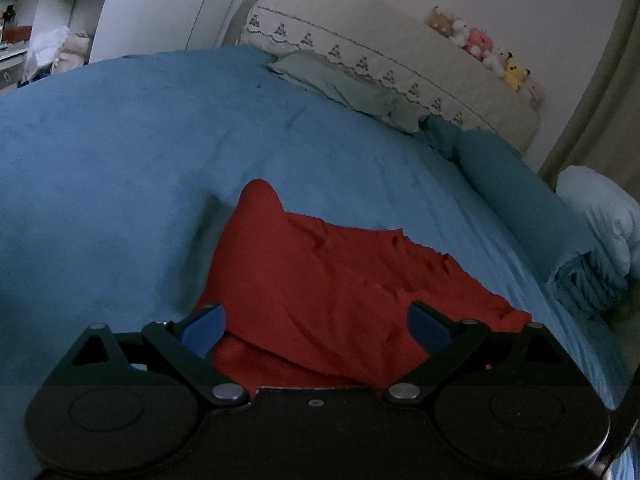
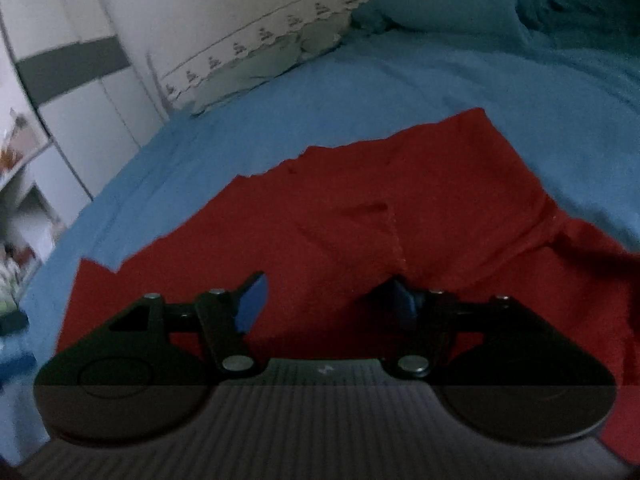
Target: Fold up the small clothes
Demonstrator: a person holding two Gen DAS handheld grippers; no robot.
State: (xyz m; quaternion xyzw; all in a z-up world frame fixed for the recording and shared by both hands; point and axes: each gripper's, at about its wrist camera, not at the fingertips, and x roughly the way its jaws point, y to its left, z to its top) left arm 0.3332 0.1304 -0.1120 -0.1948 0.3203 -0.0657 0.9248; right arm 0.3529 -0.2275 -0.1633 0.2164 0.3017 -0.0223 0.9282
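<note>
A red garment (image 1: 320, 280) lies spread on the blue bed cover (image 1: 120, 160), with wrinkles and a folded flap near the front. My left gripper (image 1: 316, 328) is open just over its near edge, blue pads wide apart with red cloth between them. In the right wrist view the same red garment (image 2: 360, 208) fills the middle. My right gripper (image 2: 332, 300) is open low over it, and a fold of cloth rises by the right finger. Neither gripper holds the cloth.
A rolled teal blanket (image 1: 520, 200) and a white bundle (image 1: 600, 216) lie at the right. A pale green pillow (image 1: 344, 84) and an embroidered cream headboard cover (image 1: 400, 64) with plush toys (image 1: 480, 48) are at the back. White wardrobe doors (image 2: 80, 80) stand at the left.
</note>
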